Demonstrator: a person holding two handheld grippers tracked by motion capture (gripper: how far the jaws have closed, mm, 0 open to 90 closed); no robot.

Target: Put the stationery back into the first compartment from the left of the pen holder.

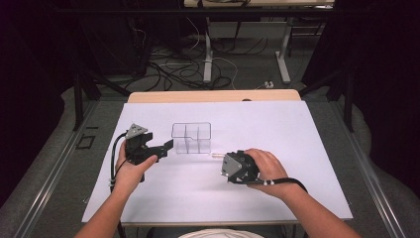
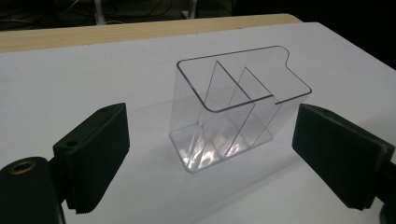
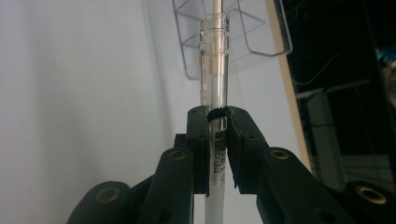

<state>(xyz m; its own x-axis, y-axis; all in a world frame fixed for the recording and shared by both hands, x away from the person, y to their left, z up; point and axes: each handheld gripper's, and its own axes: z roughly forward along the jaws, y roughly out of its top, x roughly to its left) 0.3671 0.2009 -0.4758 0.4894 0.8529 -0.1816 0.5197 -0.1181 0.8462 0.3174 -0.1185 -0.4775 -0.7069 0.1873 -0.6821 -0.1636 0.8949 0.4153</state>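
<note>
Pen (image 3: pixel 216 140) (label unreadable), right gripper (image 3: pixel 217 122) clamped

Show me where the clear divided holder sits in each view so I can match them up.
High view: clear divided holder at table centre, between both grippers.
Left gripper view: centre, between the open fingers.
Right gripper view: top, behind the gripped pen.
Shared landmark: white table sheet.
</note>
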